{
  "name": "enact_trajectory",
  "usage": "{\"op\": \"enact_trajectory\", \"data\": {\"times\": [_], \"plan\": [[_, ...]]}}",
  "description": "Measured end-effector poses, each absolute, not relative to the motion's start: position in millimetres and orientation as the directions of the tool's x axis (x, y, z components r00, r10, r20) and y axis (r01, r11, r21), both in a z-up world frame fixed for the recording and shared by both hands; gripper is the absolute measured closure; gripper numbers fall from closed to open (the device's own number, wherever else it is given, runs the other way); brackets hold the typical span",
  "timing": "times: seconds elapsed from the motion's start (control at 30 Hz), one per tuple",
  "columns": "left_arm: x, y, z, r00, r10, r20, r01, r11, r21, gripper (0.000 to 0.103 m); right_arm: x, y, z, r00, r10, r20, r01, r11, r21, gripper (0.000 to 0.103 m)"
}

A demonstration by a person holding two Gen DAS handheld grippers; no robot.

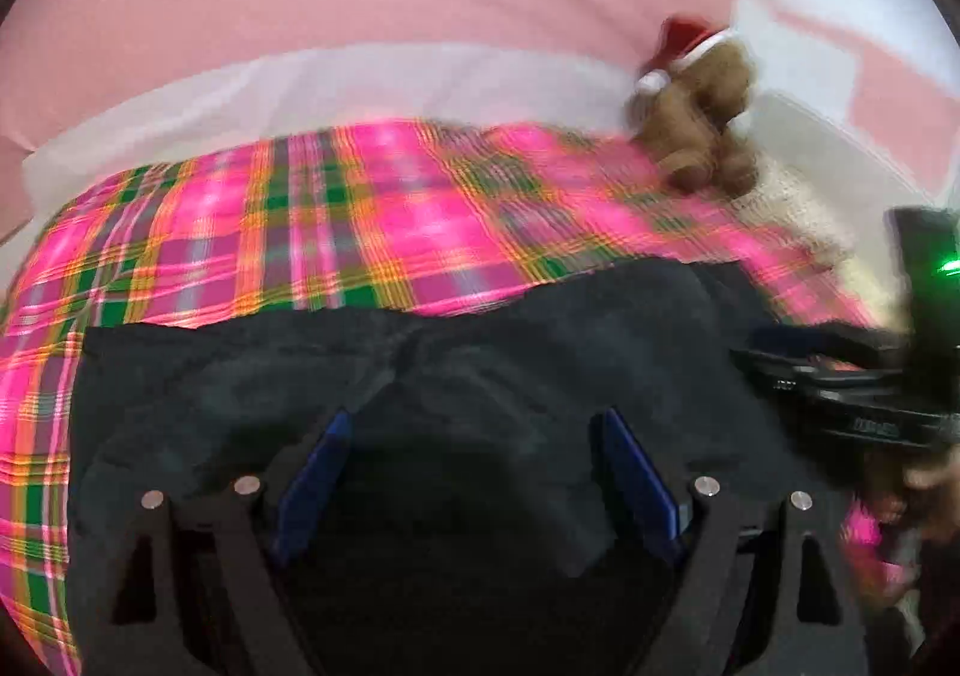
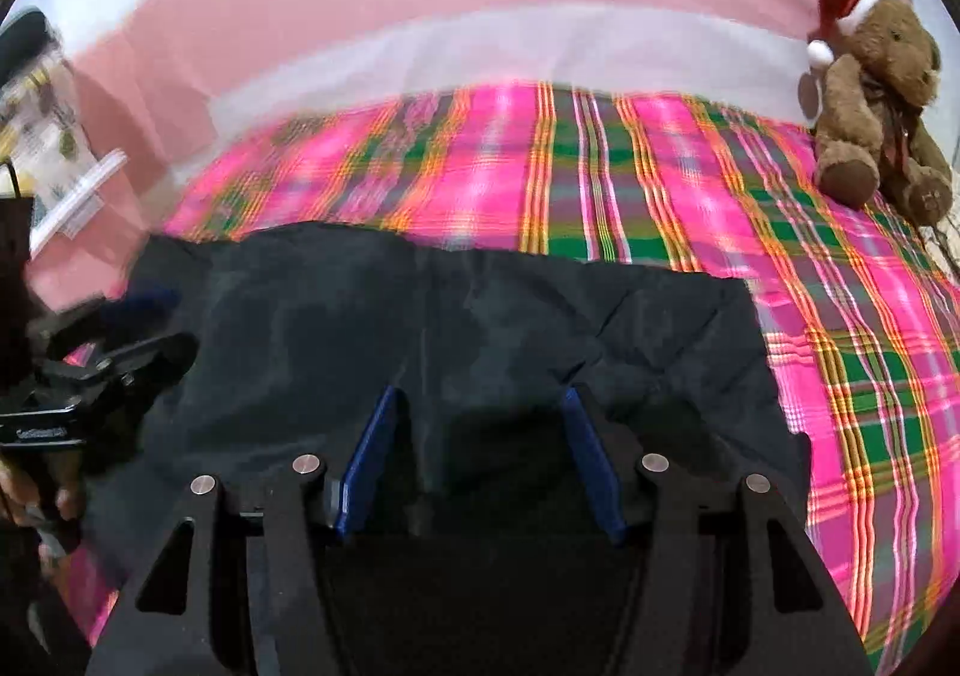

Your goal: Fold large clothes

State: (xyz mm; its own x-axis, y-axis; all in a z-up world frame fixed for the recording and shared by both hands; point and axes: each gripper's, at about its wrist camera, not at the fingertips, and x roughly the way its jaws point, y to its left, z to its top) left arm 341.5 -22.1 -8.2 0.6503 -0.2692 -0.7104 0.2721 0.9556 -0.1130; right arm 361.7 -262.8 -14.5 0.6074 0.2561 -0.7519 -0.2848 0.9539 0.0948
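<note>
Over the bed, in the left wrist view, the left gripper is pointing down at the black garment, its blue pads spread with nothing pressed between them: the jaws are released. The garment is lying across the pink plaid bedspread, its far edge running roughly straight, probably laid flat so a fold can begin. The right gripper is showing at the right edge, blurred. A teddy bear in a red hat is sitting beyond the garment, well apart. From the right wrist view, the right gripper is likewise hovering over the garment, jaws released, nothing grasped. The fabric is appearing dark, matte and creased, with a seam running toward the camera. Both tools are likely positioning for a paired grasp on the near edge.
</note>
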Motion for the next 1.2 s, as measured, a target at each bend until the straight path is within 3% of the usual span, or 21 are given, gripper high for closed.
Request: {"op": "enact_trajectory", "data": {"times": [0.17, 0.27, 0.43, 0.6, 0.67, 0.8, 1.2], "plan": [[374, -7, -37, 0.662, -0.199, -0.722, 0.15, 0.98, -0.133, 0.017, 394, -273, -44, 0.585, 0.24, -0.774, -0.234, 0.965, 0.122, 0.045], [376, -14, -42, 0.661, -0.155, -0.735, 0.142, 0.987, -0.081, 0.016, 401, -272, -54, 0.578, 0.211, -0.788, -0.217, 0.971, 0.101, 0.044], [371, 0, -18, 0.662, -0.141, -0.736, 0.141, 0.988, -0.062, 0.018, 389, -281, -30, 0.601, 0.21, -0.771, -0.213, 0.972, 0.099, 0.044], [383, 43, -16, 0.676, -0.027, -0.737, 0.085, 0.996, 0.041, 0.018, 395, -309, -24, 0.628, 0.134, -0.767, -0.13, 0.989, 0.067, 0.044], [392, 62, -31, 0.655, -0.017, -0.755, 0.056, 0.998, 0.026, 0.017, 407, -318, -45, 0.583, 0.081, -0.808, -0.091, 0.995, 0.034, 0.044], [395, 83, -54, 0.653, -0.056, -0.755, -0.005, 0.997, -0.078, 0.017, 416, -327, -64, 0.582, 0.109, -0.806, -0.067, 0.994, 0.086, 0.044], [395, 77, -69, 0.685, -0.023, -0.728, -0.028, 0.998, -0.058, 0.017, 426, -324, -82, 0.599, 0.11, -0.793, -0.056, 0.994, 0.095, 0.044]]}}
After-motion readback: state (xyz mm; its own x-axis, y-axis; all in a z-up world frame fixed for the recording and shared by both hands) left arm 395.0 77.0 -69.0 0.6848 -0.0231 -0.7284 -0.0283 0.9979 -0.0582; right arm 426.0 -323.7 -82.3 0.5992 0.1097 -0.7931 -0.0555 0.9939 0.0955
